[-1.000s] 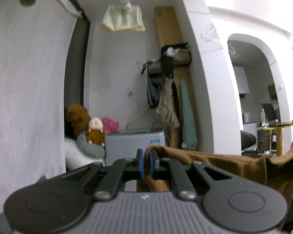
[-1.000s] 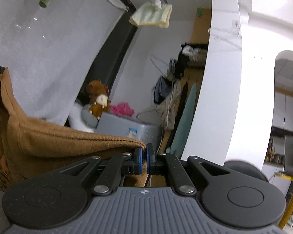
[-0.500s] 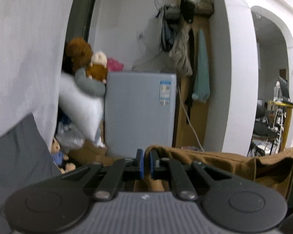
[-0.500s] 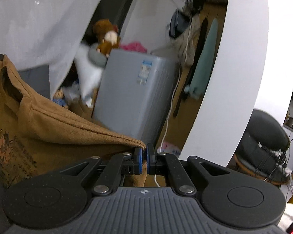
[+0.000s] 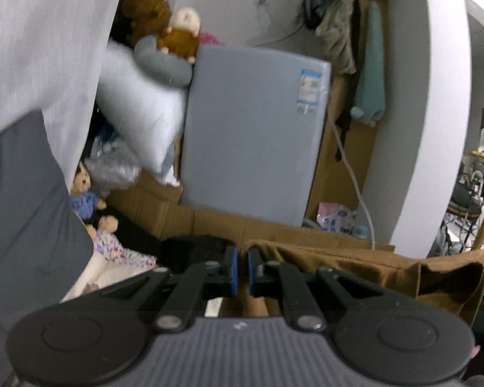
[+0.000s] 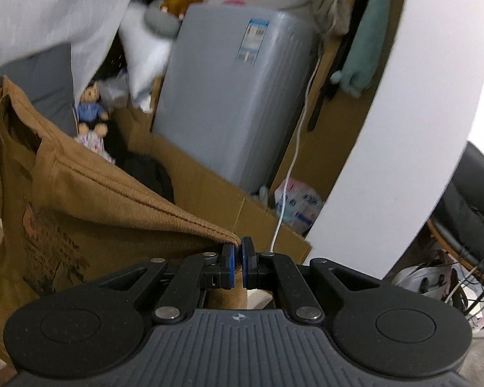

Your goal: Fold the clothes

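Observation:
A brown T-shirt (image 6: 90,213) with a dark print hangs stretched between my two grippers. My right gripper (image 6: 237,259) is shut on one corner of its hem, and the cloth runs off to the left and down. In the left wrist view my left gripper (image 5: 241,266) is shut on the other corner, with the brown T-shirt (image 5: 387,267) stretching away to the right. Blue pads pinch the fabric in both views.
A grey washing machine (image 5: 251,129) stands ahead with soft toys (image 5: 177,37) and a white pillow (image 5: 138,109) beside it. Flattened cardboard (image 6: 209,187) lies at its foot. A grey sofa (image 5: 19,200) is at left, a white pillar (image 6: 413,113) at right, a white curtain (image 5: 42,42) at upper left.
Both grippers have dropped and tipped downward with the shirt held between them. The ceiling and hanging laundry have left view; the washing machine, cardboard and sofa now fill it.

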`<state>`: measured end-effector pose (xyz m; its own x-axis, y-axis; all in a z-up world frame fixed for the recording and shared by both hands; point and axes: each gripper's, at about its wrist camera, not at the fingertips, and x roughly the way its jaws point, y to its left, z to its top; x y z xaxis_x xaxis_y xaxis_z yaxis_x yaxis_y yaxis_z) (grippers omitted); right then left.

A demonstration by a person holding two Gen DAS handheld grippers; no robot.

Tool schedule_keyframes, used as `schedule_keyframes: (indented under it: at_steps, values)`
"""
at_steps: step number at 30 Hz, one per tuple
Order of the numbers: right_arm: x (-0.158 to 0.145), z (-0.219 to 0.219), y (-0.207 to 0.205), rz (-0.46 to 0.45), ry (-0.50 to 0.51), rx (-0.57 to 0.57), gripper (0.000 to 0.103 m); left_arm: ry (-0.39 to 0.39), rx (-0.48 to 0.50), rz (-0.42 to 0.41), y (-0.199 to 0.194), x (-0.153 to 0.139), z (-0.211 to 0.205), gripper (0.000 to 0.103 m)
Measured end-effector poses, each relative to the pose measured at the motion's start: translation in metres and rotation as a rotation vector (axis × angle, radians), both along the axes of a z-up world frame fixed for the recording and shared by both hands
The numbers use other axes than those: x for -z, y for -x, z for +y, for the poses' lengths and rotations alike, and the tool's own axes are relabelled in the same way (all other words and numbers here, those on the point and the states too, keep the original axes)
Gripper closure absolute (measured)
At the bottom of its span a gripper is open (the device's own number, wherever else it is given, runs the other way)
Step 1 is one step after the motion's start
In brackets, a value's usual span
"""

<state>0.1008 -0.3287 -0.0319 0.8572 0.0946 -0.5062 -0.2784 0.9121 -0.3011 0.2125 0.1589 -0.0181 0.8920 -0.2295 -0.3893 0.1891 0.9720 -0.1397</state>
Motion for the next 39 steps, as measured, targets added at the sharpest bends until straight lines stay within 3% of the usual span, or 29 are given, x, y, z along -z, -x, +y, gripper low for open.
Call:
schedule_keyframes:
  at_steps: [6,10,17,18,23,30,39]
  values:
    - [0.028,0.013,-0.073,0.098,0.079,-0.051,0.099,0.004,0.006,0.084,-0.061,0.044,0.026,0.096]
    - [0.055,0.022,-0.120,0.169,0.106,-0.065,0.099,0.015,0.007,0.156,-0.108,0.089,0.050,0.096]
    - [0.127,0.033,-0.199,0.313,0.073,-0.055,0.099,0.032,-0.034,0.282,-0.184,0.159,0.069,0.096]
    - [0.149,0.034,-0.218,0.344,0.068,-0.048,0.099,0.031,-0.037,0.296,-0.194,0.166,0.069,0.096]
    - [0.194,0.032,-0.261,0.399,0.050,-0.009,0.099,-0.008,-0.028,0.374,-0.250,0.204,0.064,0.096]
    - [0.250,0.033,-0.321,0.479,0.065,0.035,0.099,-0.024,-0.027,0.450,-0.300,0.256,0.063,0.096]
    - [0.301,0.033,-0.367,0.561,0.065,0.063,0.099,-0.054,-0.029,0.528,-0.343,0.300,0.066,0.096]
